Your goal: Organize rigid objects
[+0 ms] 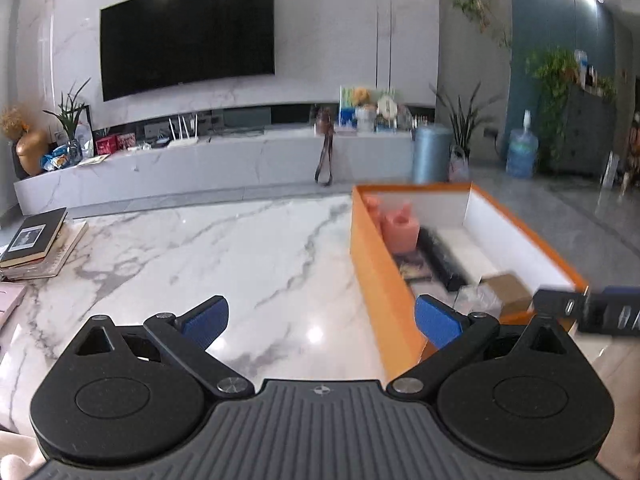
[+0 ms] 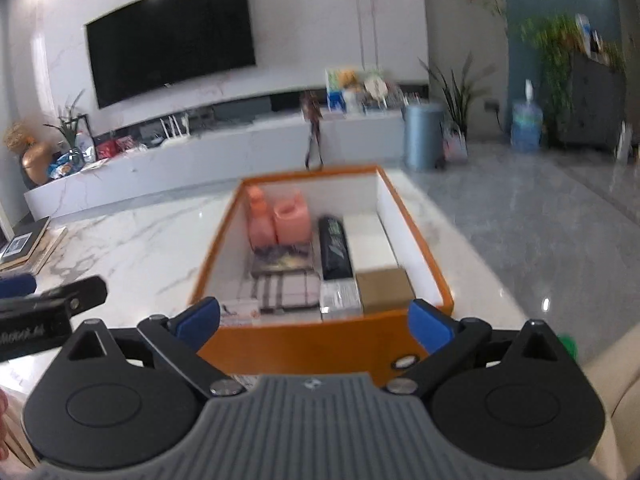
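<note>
Box (image 2: pixel 304 344) orange outside, white inside; table (image 1: pixel 224 248) white marble, grey veins; gripper pads (image 1: pixel 438 320) blue.

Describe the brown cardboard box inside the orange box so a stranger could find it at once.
On the marble table stands an open orange box with white inner walls. The brown cardboard box sits in its near right corner, the only plain tan item, beside a long black packet.

One open orange cardboard box with white inner walls (image 2: pixel 436 276) sits mid-frame. Inside it: two pink plastic containers (image 2: pixel 280 222), one black oblong pack (image 2: pixel 335 250), one white flat box (image 2: pixel 370 244), one brown cardboard box (image 2: pixel 384 289), one checked cloth-patterned item (image 2: pixel 286 292). At left, one stack of books (image 1: pixel 38 246). One black wall television (image 1: pixel 188 36), upper left.
</note>
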